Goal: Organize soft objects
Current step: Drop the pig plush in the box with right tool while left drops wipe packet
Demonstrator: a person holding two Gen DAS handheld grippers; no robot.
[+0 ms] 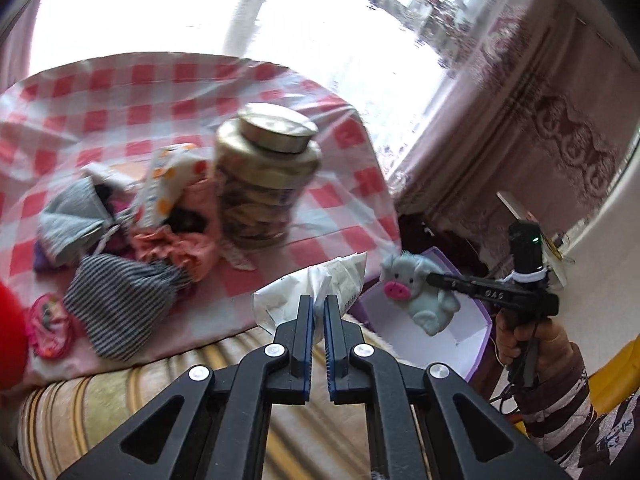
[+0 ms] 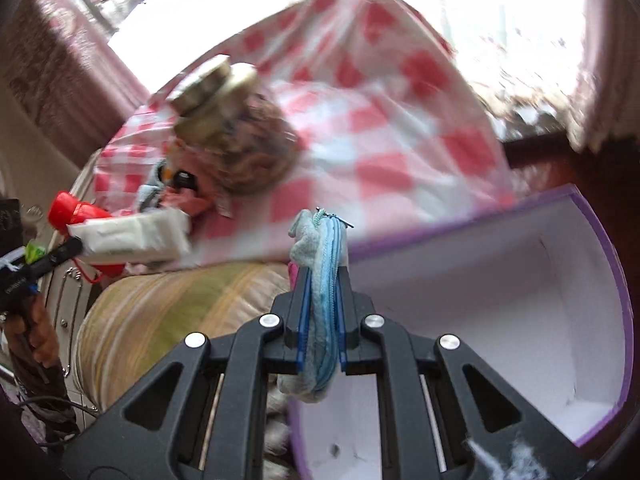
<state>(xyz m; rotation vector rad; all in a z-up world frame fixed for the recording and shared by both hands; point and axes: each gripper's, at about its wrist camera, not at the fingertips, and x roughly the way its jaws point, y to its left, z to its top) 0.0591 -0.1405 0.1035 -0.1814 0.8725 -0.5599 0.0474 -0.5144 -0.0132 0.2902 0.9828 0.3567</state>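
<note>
Your left gripper (image 1: 319, 312) is clamped on a white tissue pack (image 1: 316, 284), low centre of the left wrist view, over the edge of the red-and-white checked tablecloth (image 1: 120, 92). In the right wrist view the same pack (image 2: 136, 236) sits at mid left, pinched at one end.

Your right gripper (image 2: 322, 296) is closed on a grey plush pig (image 2: 316, 276); its blue zipper runs between the pads. From the left wrist view, the pig (image 1: 420, 288) hangs at right of centre, pink snout facing the camera, over the open purple-edged white box (image 1: 476, 328). That box (image 2: 616, 280) fills the lower right of the right wrist view; its inside looks bare.

On the cloth, centre frame: a lidded glass jar (image 1: 266, 176), upright. Left of it, a heap of small clothes: a striped grey piece (image 1: 116, 300), a pink piece (image 1: 180, 244), a pale blue piece (image 1: 72, 220). Below the cloth, a striped cushion (image 1: 100, 412).
</note>
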